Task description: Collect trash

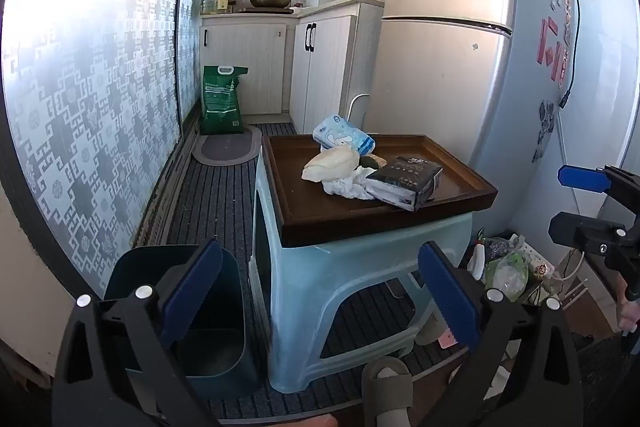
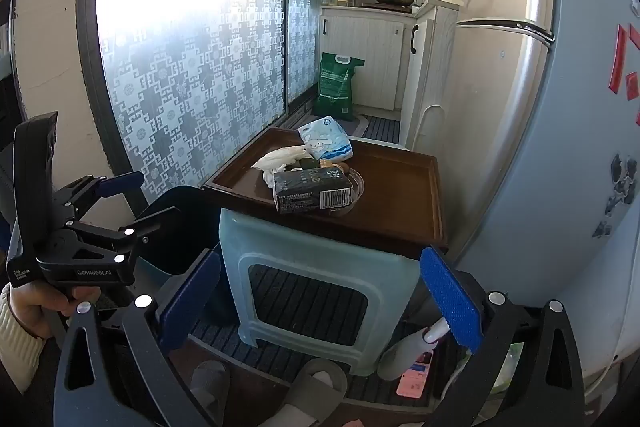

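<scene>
Both tools — left (image 1: 320, 299), right (image 2: 320, 303) — spread, empty, held back from the tray (image 1: 472, 193); trash (image 1: 344, 171) heaped centrally, bin (image 1: 224, 355) beside the stool for short drops.

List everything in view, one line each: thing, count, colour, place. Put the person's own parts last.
tray: 1, dark brown, on the stool
stool: 1, pale blue, on the floor
dark pack: 1, black, tray front
tissue pack: 1, blue-white, tray back
crumpled tissue: 1, white, tray middle
bin: 1, dark teal, left of the stool
green bag: 1, by the cabinet
fridge: 1, silver, right
slippers: 2, grey, on the feet
left tool: open
right tool: open
</scene>
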`<action>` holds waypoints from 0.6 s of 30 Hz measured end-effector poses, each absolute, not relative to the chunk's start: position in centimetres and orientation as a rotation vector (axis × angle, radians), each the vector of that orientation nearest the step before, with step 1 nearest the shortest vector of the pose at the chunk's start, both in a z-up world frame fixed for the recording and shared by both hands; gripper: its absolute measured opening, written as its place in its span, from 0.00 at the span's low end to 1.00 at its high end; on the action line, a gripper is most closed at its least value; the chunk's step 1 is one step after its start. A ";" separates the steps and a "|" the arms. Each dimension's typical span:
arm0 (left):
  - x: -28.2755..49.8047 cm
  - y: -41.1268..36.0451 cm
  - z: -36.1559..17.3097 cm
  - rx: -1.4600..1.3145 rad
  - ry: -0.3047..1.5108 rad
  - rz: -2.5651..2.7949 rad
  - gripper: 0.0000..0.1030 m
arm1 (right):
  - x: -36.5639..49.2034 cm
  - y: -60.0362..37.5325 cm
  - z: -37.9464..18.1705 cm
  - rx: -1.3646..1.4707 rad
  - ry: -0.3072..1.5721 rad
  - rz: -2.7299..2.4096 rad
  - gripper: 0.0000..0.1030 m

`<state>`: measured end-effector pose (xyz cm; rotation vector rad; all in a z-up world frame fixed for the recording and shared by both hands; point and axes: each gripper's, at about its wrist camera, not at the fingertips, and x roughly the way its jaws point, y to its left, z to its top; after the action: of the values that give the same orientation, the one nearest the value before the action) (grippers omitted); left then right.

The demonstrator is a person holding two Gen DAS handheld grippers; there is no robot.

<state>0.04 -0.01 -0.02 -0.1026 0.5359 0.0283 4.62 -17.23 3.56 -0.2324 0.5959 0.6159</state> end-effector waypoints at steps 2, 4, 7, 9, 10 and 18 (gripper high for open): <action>0.0 0.0 0.0 -0.104 0.535 0.029 0.97 | 4.6 -17.2 3.5 -0.233 0.597 0.615 0.98; 0.1 0.0 0.0 -0.103 0.536 0.030 0.97 | 4.6 -17.2 3.6 -0.234 0.595 0.615 0.98; 0.2 0.0 0.0 -0.102 0.536 0.031 0.97 | 4.6 -17.2 3.6 -0.234 0.595 0.614 0.98; 0.0 0.0 0.0 -0.105 0.534 0.028 0.97 | 4.6 -17.2 3.5 -0.234 0.596 0.615 0.98; 0.0 0.0 0.0 -0.103 0.534 0.029 0.97 | 4.6 -17.2 3.5 -0.233 0.596 0.615 0.98; 0.0 -0.1 0.1 -0.096 0.534 0.026 0.97 | 4.7 -17.1 3.5 -0.235 0.597 0.615 0.98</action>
<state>0.01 -0.07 0.06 -0.0965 0.5337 0.0261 4.66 -17.14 3.53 -0.2350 0.5968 0.6150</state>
